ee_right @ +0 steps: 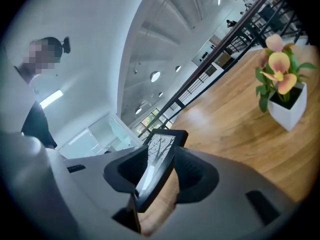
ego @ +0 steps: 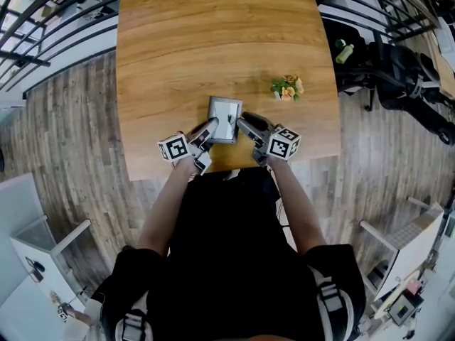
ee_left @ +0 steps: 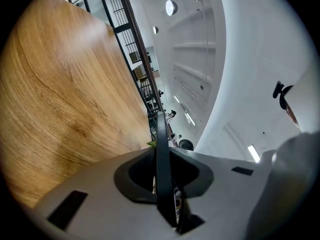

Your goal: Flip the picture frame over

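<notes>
A small black picture frame (ego: 225, 111) stands tilted near the front edge of the wooden table (ego: 213, 34), between both grippers. My left gripper (ego: 211, 128) grips its left side. In the left gripper view the frame (ee_left: 161, 144) shows edge-on, a thin black strip pinched between the jaws of the left gripper (ee_left: 162, 171). My right gripper (ego: 242, 121) reaches in from the right. In the right gripper view the frame (ee_right: 159, 156) slants across the gap of the right gripper (ee_right: 161, 176), glass side showing a tree print, with space beside it. The right pads do not press on it.
A small white pot of orange flowers (ego: 287, 87) stands on the table to the right of the frame, close by in the right gripper view (ee_right: 285, 101). Dark chairs (ego: 398, 69) sit off the table's right side. Black railings (ego: 43, 20) run behind.
</notes>
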`<state>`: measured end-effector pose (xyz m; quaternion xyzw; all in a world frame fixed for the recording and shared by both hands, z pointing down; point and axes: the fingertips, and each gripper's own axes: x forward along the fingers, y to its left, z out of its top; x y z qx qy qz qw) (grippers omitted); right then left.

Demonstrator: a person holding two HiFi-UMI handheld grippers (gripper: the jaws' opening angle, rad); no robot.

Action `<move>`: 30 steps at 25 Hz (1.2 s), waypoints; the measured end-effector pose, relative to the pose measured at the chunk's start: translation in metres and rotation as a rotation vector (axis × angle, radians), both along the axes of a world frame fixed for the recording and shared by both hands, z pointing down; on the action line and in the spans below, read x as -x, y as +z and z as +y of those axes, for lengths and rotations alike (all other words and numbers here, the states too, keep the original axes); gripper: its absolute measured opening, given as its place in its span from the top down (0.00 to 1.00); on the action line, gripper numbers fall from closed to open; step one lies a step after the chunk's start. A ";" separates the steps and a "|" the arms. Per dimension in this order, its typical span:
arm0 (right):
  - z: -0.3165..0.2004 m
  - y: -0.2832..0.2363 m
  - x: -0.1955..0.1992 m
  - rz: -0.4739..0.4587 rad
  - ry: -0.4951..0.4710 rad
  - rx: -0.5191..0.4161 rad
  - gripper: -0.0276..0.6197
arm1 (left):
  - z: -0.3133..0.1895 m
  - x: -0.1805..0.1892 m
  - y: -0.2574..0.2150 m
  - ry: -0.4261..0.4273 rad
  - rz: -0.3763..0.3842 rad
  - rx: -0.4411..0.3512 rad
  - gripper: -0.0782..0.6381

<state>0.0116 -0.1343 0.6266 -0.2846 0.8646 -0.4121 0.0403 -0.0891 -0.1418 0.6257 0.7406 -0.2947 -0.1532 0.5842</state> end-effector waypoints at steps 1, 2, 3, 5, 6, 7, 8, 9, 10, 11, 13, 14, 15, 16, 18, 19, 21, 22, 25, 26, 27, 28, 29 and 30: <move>0.001 0.005 0.000 0.015 -0.001 0.011 0.68 | -0.001 -0.001 0.000 0.000 0.007 -0.004 0.78; 0.002 0.009 0.001 0.017 0.002 0.024 0.68 | -0.001 0.000 0.001 -0.007 0.009 0.005 0.79; 0.003 0.013 0.001 0.013 0.008 0.038 0.68 | -0.001 0.001 0.003 -0.019 0.014 0.020 0.79; 0.005 0.019 0.003 0.013 0.012 0.067 0.68 | -0.001 0.002 0.002 -0.051 0.070 0.053 0.79; 0.007 0.021 0.004 0.013 0.009 0.080 0.68 | -0.001 0.001 0.001 -0.063 0.105 0.065 0.79; 0.008 0.023 0.006 0.008 0.004 0.091 0.68 | -0.002 0.000 0.000 -0.069 0.131 0.071 0.79; 0.009 0.025 0.008 -0.003 -0.003 0.100 0.68 | -0.003 -0.001 -0.001 -0.069 0.142 0.071 0.79; 0.010 0.025 0.010 -0.016 -0.010 0.107 0.68 | -0.003 -0.002 -0.001 -0.067 0.147 0.067 0.79; 0.010 0.026 0.012 -0.029 -0.016 0.115 0.69 | -0.004 -0.002 -0.002 -0.064 0.151 0.062 0.79; 0.010 0.025 0.014 -0.043 -0.020 0.125 0.69 | -0.004 -0.003 -0.003 -0.062 0.156 0.057 0.79; 0.009 0.026 0.015 -0.077 -0.019 0.150 0.70 | -0.005 -0.004 -0.004 -0.065 0.170 0.057 0.79; 0.008 0.027 0.015 -0.093 -0.018 0.165 0.71 | -0.005 -0.004 -0.005 -0.068 0.182 0.059 0.79; 0.008 0.028 0.014 -0.102 -0.021 0.179 0.73 | -0.006 -0.004 -0.006 -0.068 0.192 0.058 0.79; 0.009 0.029 0.014 -0.108 -0.026 0.189 0.73 | -0.005 -0.005 -0.007 -0.066 0.196 0.055 0.79; 0.009 0.029 0.015 -0.125 -0.037 0.197 0.73 | -0.005 -0.007 -0.008 -0.054 0.189 0.042 0.79; 0.009 0.029 0.015 -0.132 -0.039 0.196 0.76 | -0.004 -0.008 -0.007 -0.048 0.184 0.037 0.79; 0.008 0.031 0.014 -0.131 -0.039 0.192 0.77 | -0.003 -0.008 -0.002 -0.043 0.166 0.043 0.79; 0.008 0.033 0.013 -0.119 -0.038 0.191 0.78 | -0.001 -0.008 0.002 -0.041 0.139 0.050 0.79; 0.009 0.039 0.012 -0.051 -0.037 0.195 0.79 | -0.001 -0.008 0.009 -0.016 -0.009 -0.003 0.79; 0.009 0.041 0.012 -0.030 -0.037 0.198 0.79 | -0.004 -0.010 0.007 -0.008 -0.056 -0.041 0.79; 0.009 0.044 0.011 -0.015 -0.034 0.202 0.80 | -0.007 -0.011 0.006 -0.004 -0.097 -0.066 0.79; 0.008 0.047 0.011 -0.005 -0.029 0.208 0.80 | -0.009 -0.012 0.009 -0.003 -0.131 -0.076 0.79; 0.008 0.049 0.011 0.003 -0.023 0.216 0.80 | -0.010 -0.012 0.013 -0.005 -0.162 -0.077 0.79; 0.008 0.051 0.011 0.012 -0.018 0.223 0.80 | -0.010 -0.012 0.018 -0.006 -0.192 -0.074 0.79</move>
